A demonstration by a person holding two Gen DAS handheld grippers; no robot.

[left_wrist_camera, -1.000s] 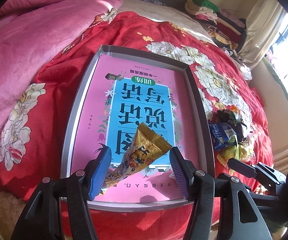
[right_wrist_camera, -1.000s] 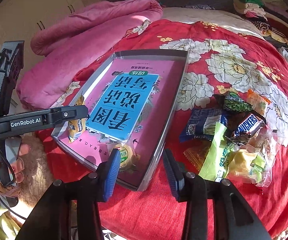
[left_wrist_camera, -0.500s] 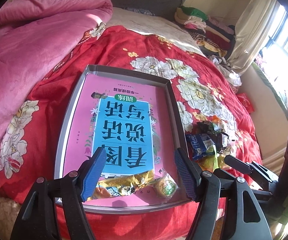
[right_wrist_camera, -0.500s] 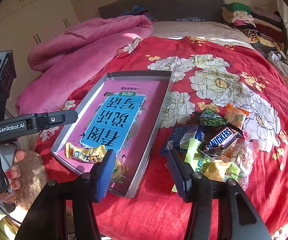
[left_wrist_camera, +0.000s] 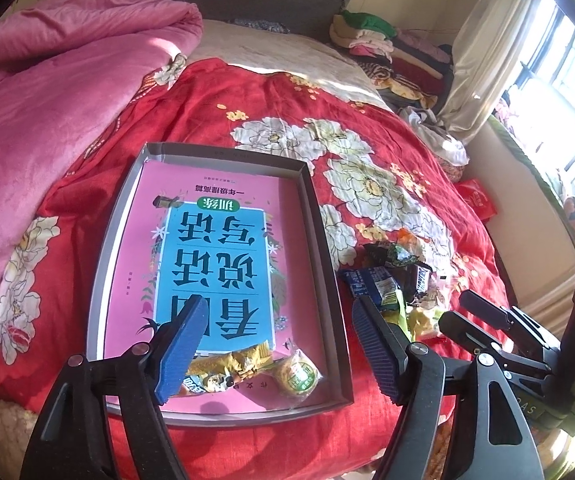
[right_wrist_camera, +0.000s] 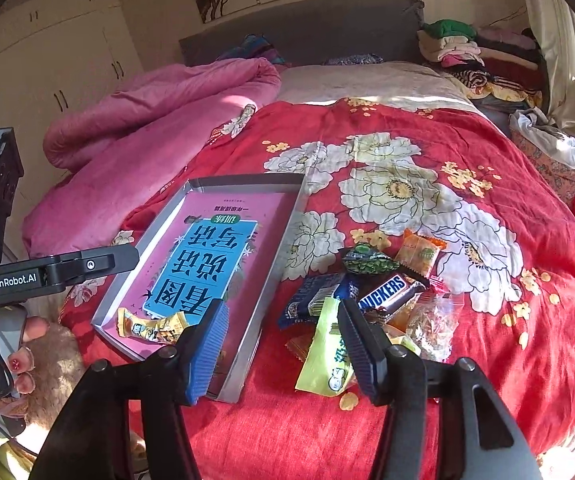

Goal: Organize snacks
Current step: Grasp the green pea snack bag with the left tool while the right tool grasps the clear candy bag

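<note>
A grey tray (left_wrist_camera: pixel 323 240) with a pink and blue book cover in it lies on the red floral bedspread; it also shows in the right wrist view (right_wrist_camera: pixel 287 216). A yellow snack packet (left_wrist_camera: pixel 231 368) (right_wrist_camera: pixel 151 326) and a round green-labelled snack (left_wrist_camera: pixel 297 374) lie at the tray's near end. My left gripper (left_wrist_camera: pixel 279 344) is open and empty above them. A pile of snacks lies right of the tray, with a Snickers bar (right_wrist_camera: pixel 387 294) and a light green packet (right_wrist_camera: pixel 327 352). My right gripper (right_wrist_camera: pixel 283 354) is open and empty over the pile's near left edge.
A pink quilt (left_wrist_camera: pixel 47 92) is bunched on the bed's left. Folded clothes (right_wrist_camera: pixel 471 56) are stacked by the headboard. A window and curtain (left_wrist_camera: pixel 499 52) are at right. A hand with red nails (right_wrist_camera: pixel 11 356) holds the left gripper's handle.
My left gripper let go of the yellow packet, which now lies in the tray's near end. Both grippers have pulled back and up from the bed.
</note>
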